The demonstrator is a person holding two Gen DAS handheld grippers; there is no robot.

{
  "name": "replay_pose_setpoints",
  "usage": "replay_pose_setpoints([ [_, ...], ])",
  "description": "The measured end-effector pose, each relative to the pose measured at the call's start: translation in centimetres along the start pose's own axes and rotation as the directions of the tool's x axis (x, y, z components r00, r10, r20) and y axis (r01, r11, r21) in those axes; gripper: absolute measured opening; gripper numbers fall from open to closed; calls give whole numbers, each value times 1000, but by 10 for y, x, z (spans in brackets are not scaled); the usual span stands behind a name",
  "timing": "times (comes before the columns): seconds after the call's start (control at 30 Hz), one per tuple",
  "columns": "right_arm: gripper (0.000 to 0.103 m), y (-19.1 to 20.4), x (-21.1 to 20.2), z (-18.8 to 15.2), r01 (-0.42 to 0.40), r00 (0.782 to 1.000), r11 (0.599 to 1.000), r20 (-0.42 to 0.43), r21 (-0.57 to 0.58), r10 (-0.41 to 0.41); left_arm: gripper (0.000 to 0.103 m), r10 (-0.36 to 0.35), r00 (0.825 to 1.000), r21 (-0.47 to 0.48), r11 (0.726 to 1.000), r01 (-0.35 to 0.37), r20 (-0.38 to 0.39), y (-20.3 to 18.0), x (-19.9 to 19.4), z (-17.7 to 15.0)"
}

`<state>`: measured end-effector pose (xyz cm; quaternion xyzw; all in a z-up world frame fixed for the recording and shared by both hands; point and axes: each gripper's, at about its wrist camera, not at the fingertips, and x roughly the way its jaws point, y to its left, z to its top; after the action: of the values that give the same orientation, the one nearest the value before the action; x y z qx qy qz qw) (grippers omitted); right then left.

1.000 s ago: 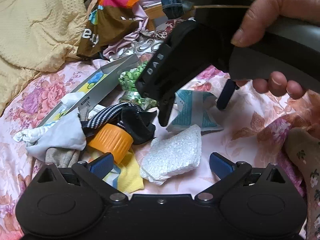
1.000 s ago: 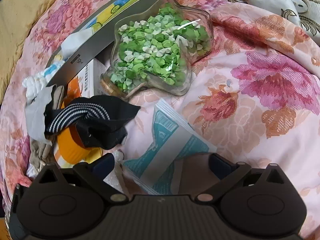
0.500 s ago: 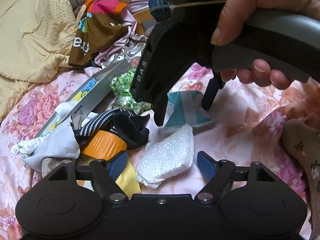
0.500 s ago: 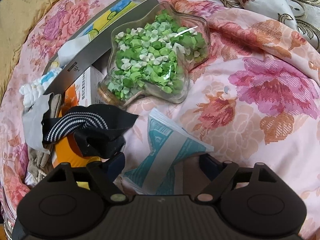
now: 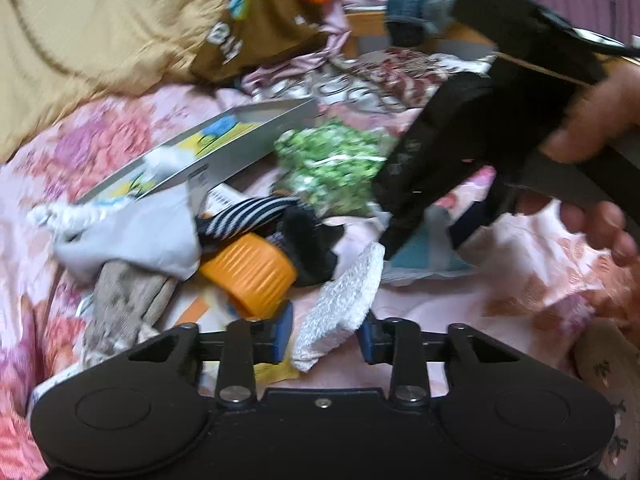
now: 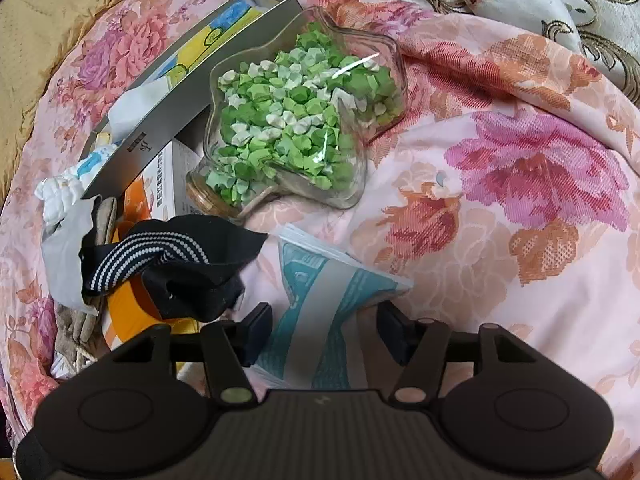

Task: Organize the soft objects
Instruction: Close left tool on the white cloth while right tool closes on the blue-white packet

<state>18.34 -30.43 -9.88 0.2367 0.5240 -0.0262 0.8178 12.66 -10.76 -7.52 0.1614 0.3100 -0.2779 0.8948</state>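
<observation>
A white foam pad lies on the flowered bedspread between my left gripper's blue pads. The jaws are closing and both pads touch its sides. My right gripper points down over a teal and white packet. Its jaws are closing with the packet between them, and a gap shows at the right fingertip. In the left wrist view the right gripper stands over the same packet, held by a hand. A black sock with a striped cuff lies to the left.
Beside the sock are an orange lid, a white cloth, a beige sock and a long grey box. A glass jar of green paper stars lies beyond the packet. A yellow blanket and piled clothes fill the back.
Both grippers' jaws have narrowed. The left one has closed in on the white foam pad and shifted slightly; the right one stays over the teal packet.
</observation>
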Motion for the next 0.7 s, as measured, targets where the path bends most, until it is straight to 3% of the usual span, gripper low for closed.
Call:
replay_pose_setpoints([
  [0.13,50,-1,0,-1,-3,1000,1000,-1,3,3,18,5,1000,-49,999,-5,-6,8,0,2],
  [0.7,46,10,-12,-3,-73,996,997,56,-37,75,13,2,995,-124,992,11,101,13,-13,8],
])
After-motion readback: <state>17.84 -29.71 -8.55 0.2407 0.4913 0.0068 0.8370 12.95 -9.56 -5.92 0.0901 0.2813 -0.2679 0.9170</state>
